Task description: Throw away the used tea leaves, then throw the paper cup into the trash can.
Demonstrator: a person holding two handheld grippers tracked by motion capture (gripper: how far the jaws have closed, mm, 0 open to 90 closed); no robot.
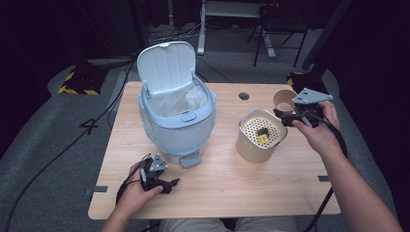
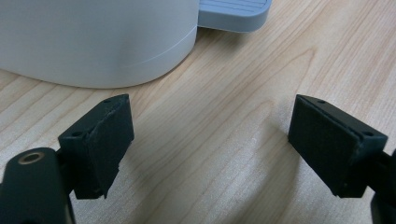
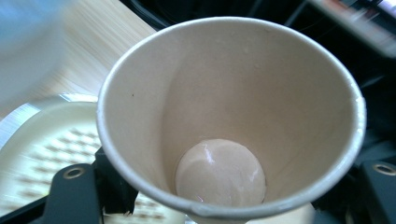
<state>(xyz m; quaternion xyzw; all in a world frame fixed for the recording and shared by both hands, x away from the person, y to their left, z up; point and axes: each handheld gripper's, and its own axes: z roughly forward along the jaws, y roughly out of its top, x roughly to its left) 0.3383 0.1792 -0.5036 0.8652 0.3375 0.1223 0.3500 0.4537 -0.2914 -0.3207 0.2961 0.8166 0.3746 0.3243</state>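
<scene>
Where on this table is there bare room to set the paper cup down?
Bare wood lies along the near edge of the table, between the left gripper and the beige strainer canister, and left of the open bin. It is crowded at the far right, where the right gripper holds the paper cup beside the canister.

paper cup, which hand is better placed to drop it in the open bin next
Right, probably: the right gripper already has the paper cup between its jaws. The left gripper rests open on the table by the bin.
</scene>
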